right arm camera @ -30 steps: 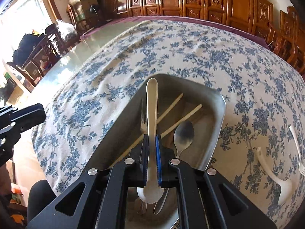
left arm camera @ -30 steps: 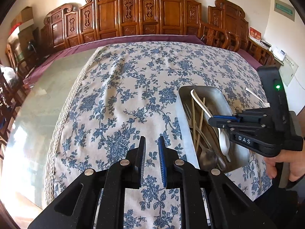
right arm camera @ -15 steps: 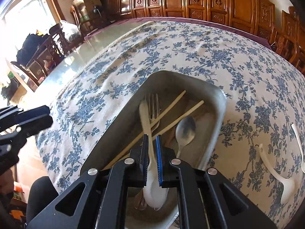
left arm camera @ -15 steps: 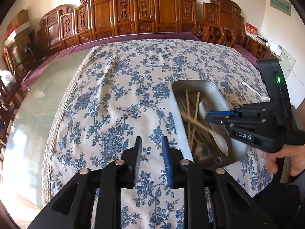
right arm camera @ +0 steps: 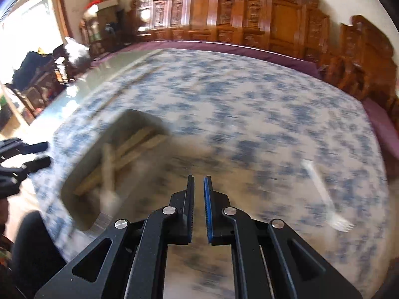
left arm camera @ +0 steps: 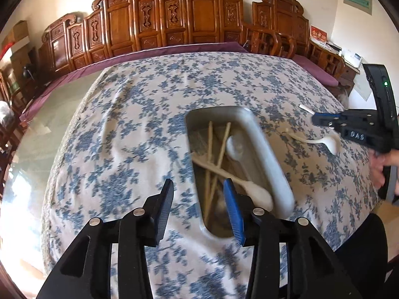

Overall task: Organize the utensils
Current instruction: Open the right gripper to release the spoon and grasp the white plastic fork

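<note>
Left claw (left arm camera: 197,194), jaws just widened and empty, straddles the tray's (left arm camera: 269,159) near rim (right claw (right arm camera: 198,194) narrow, empty).

You're in a home dining room: carved wooden chairs (left arm camera: 199,20) ring a big table under a floral tablecloth (left arm camera: 139,114).

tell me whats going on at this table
A person with tongs in each hand is sorting utensils into a metal tray on a flowered tablecloth. Chopsticks and white spoons already lie in it. The right tongs are shut and empty, heading toward a white spoon and fork on the cloth. The left tongs have just been opening, holding nothing.
</note>
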Demonstrator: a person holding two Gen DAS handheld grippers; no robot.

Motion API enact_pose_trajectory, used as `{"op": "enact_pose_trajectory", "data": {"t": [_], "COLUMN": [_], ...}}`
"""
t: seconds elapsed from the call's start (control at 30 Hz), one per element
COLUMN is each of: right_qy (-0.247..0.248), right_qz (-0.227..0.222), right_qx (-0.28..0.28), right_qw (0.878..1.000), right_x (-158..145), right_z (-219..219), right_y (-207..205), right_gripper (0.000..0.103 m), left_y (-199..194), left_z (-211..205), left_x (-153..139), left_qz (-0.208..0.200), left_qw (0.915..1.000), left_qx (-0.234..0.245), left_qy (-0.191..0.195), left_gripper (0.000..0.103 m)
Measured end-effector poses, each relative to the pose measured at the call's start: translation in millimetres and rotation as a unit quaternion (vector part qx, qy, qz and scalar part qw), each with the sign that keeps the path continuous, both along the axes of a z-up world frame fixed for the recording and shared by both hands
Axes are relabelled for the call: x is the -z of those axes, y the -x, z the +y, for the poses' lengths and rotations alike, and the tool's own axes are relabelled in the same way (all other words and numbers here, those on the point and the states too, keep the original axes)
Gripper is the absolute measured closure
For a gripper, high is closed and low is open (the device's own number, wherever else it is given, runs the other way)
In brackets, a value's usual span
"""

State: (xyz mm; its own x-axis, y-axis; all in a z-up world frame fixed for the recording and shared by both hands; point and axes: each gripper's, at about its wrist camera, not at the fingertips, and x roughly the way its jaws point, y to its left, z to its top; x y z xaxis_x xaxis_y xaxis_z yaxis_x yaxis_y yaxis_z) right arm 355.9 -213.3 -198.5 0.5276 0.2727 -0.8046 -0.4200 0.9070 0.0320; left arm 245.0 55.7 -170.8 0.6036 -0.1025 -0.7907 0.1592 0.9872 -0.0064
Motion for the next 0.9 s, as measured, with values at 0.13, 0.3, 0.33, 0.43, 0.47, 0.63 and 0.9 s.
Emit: {"op": "enact_pose_trajectory", "data": {"t": [0.13,0.3,0.33,0.43,0.47,0.63,0.9], "right_qy": [0.03,0.061,0.064,0.078,0.081,0.07,0.057], "right_qz": [0.001,0.018,0.021,0.034,0.039,0.064,0.08], "right_qx": [0.027,0.041,0.043,0.049,0.049,0.047,0.036], "right_qw": [0.999,0.997,0.997,0.995,0.995,0.994,0.994], "right_x": [5.5,26.3,30.5,47.6,52.8,77.5,80.1], "right_z": [-64.6,-113.4,-118.6,-134.1,-136.4,-148.7,-144.6], "right_y": [-13.3,-32.2,-35.4,-48.8,-53.7,-81.1,-91.7], "right_gripper": [0.093,0.09,0.085,0.079,0.079,0.079,0.087], "left_y": [-9.3,-22.1,-24.1,-30.9,-33.0,-39.1,-52.3], "left_z": [-25.6,-58.1,-63.9,-81.1,-86.7,-112.5,-138.3], "left_x": [1.3,6.6,7.6,11.7,14.1,29.4,39.0], "left_qz": [-0.002,0.0,0.001,0.004,0.007,0.024,0.045], "left_qw": [0.9999,0.9997,0.9997,0.9995,0.9995,0.9991,0.998], "left_qx": [0.003,0.006,0.007,0.012,0.013,0.029,0.039], "left_qy": [0.015,0.023,0.023,0.027,0.03,0.021,0.023], "left_gripper": [0.063,0.063,0.063,0.063,0.062,0.053,0.052]}}
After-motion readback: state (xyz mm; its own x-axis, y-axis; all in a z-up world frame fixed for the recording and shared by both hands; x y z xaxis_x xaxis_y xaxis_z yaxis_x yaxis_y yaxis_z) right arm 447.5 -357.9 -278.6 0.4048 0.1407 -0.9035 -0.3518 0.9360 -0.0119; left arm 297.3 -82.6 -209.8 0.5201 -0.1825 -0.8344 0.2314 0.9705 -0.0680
